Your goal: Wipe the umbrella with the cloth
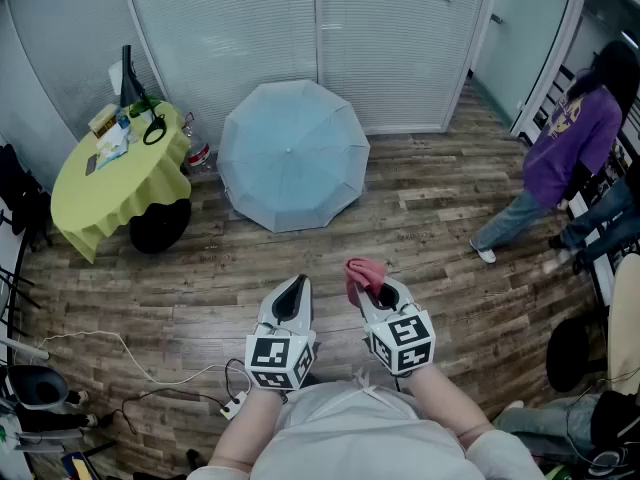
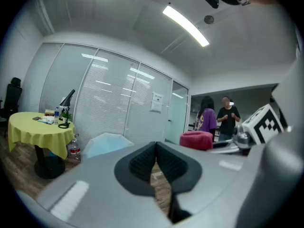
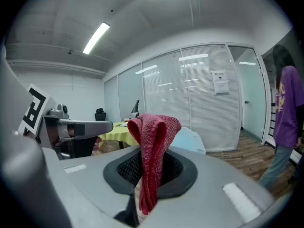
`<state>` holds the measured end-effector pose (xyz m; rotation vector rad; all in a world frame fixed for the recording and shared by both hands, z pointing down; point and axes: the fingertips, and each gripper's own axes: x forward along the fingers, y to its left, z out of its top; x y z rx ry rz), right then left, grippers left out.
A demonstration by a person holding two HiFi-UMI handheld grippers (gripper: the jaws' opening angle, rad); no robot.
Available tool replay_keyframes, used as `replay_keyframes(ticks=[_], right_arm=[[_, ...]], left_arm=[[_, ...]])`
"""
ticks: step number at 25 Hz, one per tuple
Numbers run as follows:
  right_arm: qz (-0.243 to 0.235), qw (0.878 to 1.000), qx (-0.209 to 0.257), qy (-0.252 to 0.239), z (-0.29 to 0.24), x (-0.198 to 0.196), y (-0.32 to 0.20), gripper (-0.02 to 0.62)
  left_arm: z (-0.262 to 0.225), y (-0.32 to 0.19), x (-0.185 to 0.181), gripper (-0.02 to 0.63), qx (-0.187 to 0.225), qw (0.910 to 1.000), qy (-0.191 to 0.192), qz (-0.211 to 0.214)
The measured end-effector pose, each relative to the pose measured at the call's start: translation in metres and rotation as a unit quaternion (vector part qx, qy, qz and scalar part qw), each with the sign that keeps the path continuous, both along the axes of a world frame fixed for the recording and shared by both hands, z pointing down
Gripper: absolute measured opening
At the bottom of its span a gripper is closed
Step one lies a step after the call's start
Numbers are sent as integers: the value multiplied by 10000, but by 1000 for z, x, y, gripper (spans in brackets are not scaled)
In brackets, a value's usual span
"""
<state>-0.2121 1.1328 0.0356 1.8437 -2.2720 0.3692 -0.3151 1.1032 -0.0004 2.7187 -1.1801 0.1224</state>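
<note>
My right tool [image 1: 375, 290] pinches the red cloth [image 1: 362, 271], my left tool [image 1: 294, 290] sits closed and empty, umbrella [image 1: 291, 154] on the floor [image 1: 430, 230] ahead.

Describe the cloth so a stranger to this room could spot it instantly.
Find the open pale-blue umbrella on the wood floor by the blinds. Nearer the camera, the right gripper pinches a folded red cloth; the left gripper beside it holds nothing.

The red cloth [image 3: 153, 146] looks coarsely knitted and matt; the umbrella [image 1: 291, 154] is smooth fabric (slight sheen) on a grained wood floor [image 1: 430, 230]; beside the umbrella, a soft yellow tablecloth [image 1: 105, 188].
</note>
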Motion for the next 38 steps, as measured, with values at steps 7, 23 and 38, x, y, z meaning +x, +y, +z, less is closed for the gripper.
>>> replay_keyframes(ticks=[7, 23, 38], right_arm=[[-27, 10000, -45, 32, 3, 3, -1, 51], [-51, 9990, -426, -138, 45, 23, -26, 52], [431, 9956, -828, -112, 72, 89, -295, 54]], left_arm=[[4, -1, 3, 8, -40, 10000, 29, 29], [44, -31, 11, 8, -361, 9991, -113, -164], [68, -322, 69, 8, -681, 9975, -52, 168]])
